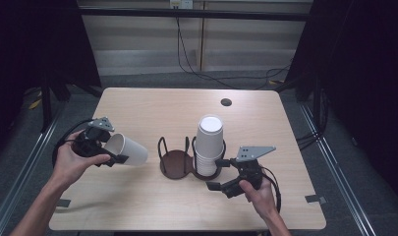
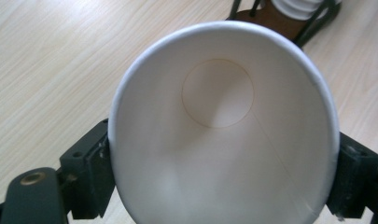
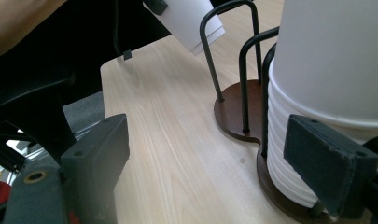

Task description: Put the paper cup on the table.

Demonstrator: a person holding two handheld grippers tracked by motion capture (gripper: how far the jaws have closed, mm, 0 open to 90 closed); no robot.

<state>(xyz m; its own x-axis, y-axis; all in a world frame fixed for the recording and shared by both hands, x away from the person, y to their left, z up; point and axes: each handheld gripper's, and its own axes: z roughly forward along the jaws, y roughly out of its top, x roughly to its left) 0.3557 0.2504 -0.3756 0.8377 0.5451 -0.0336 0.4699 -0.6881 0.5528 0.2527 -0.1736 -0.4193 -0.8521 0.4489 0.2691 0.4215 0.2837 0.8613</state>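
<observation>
A white paper cup (image 1: 132,150) lies on its side in the air left of the holder, its base pointing right. My left gripper (image 1: 113,147) is shut on it at the rim. In the left gripper view the cup (image 2: 224,130) sits mouth-on between the two jaws of that gripper (image 2: 221,175), which press its sides. A stack of white cups (image 1: 209,142) stands in the right ring of a black wire holder with a brown base (image 1: 174,164); the left ring holds nothing. My right gripper (image 1: 217,174) is open beside the stack (image 3: 326,70), one jaw next to its lower rims.
The wooden table has a round cable hole (image 1: 226,102) at the back right. Black cables run across the floor behind it. Dark frames and curtains stand at both sides. In the right gripper view the table's left edge (image 3: 105,74) is close.
</observation>
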